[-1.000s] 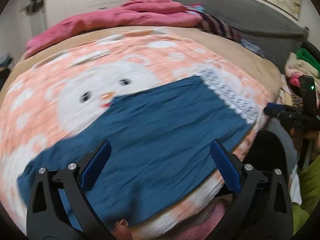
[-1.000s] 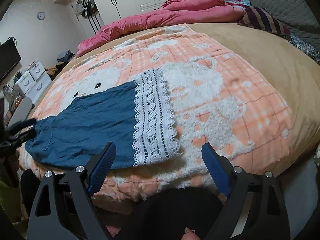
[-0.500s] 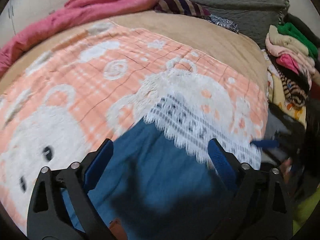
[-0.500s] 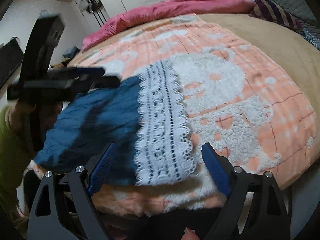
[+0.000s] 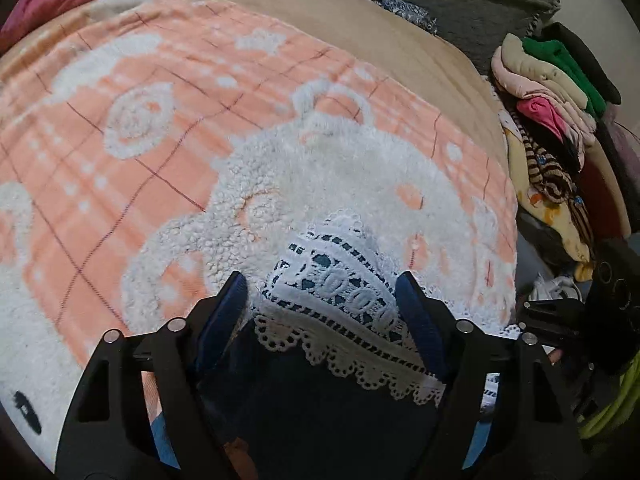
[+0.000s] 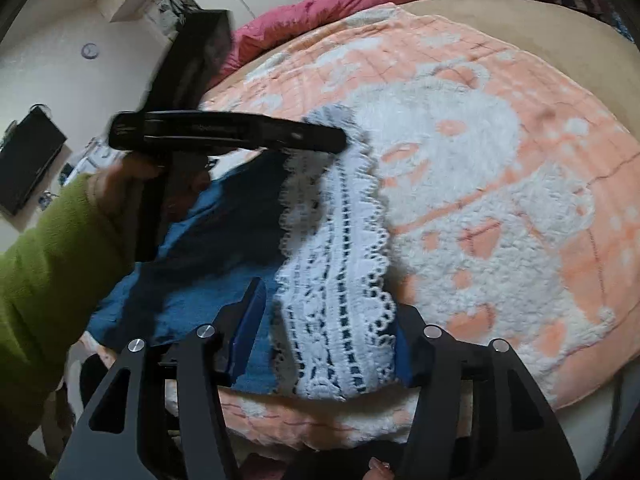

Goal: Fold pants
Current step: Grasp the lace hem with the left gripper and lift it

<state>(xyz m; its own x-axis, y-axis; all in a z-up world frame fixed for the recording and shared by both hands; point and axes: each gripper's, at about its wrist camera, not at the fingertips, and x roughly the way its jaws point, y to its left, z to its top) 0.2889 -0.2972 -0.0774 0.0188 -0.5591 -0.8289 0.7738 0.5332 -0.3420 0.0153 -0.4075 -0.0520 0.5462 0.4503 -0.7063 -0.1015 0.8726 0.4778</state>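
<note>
A second ago both grippers hung wide above the flat pants; now each has come down over the lace hem. The left gripper [image 5: 320,312] straddles a raised fold of white lace [image 5: 340,280], its jaws closing with the cloth between them, pads not clearly pressing. The right gripper [image 6: 326,328] brackets the near end of the hem, also closing. The pants [image 6: 208,248] lie at 6 o'clock on the peach blanket [image 5: 160,140], near the bed's front edge; open blanket stretches from 9 to 1 o'clock. A clothes pile [image 5: 552,92] sits at 2 o'clock. A green sleeve [image 6: 44,248] reaches in from 9 o'clock, both grippers pitched steeply down.
</note>
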